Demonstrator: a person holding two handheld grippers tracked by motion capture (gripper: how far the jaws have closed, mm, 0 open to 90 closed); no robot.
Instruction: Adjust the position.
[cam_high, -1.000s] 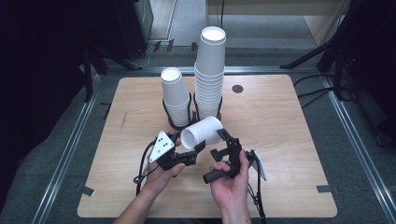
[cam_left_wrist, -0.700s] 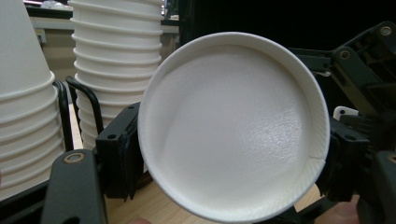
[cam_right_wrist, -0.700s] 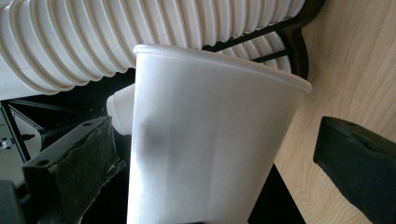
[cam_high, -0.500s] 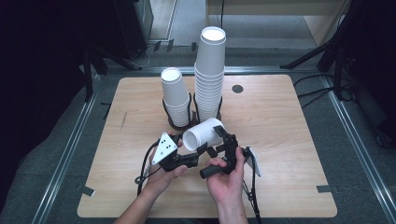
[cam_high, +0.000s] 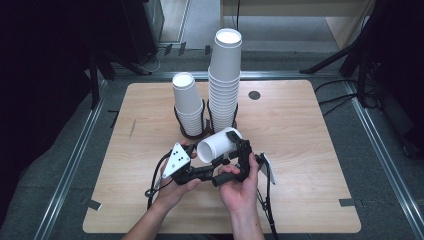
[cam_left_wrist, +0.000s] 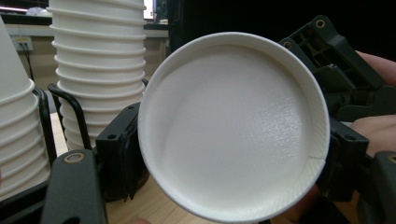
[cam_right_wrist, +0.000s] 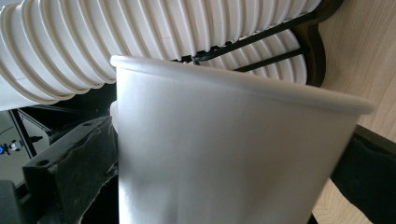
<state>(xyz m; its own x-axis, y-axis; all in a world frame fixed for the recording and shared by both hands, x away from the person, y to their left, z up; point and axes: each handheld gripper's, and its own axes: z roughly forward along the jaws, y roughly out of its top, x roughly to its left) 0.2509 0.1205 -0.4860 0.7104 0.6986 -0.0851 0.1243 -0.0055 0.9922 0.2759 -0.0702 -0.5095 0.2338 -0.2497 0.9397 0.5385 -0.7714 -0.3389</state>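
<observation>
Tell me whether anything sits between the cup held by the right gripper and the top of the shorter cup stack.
Nothing visible does. The loose cup lies on its side in the right gripper, just in front of the shorter stack. The taller stack stands beside that stack, not across the path.

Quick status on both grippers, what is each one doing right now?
Left gripper: cannot tell; its jaws point at the base of the paper cup.
Right gripper: shut on the paper cup, held sideways.

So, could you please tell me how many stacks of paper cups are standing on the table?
2: a short stack at centre-left and a tall stack right beside it, each in a black holder. One loose cup lies sideways in the right tongs.
</observation>
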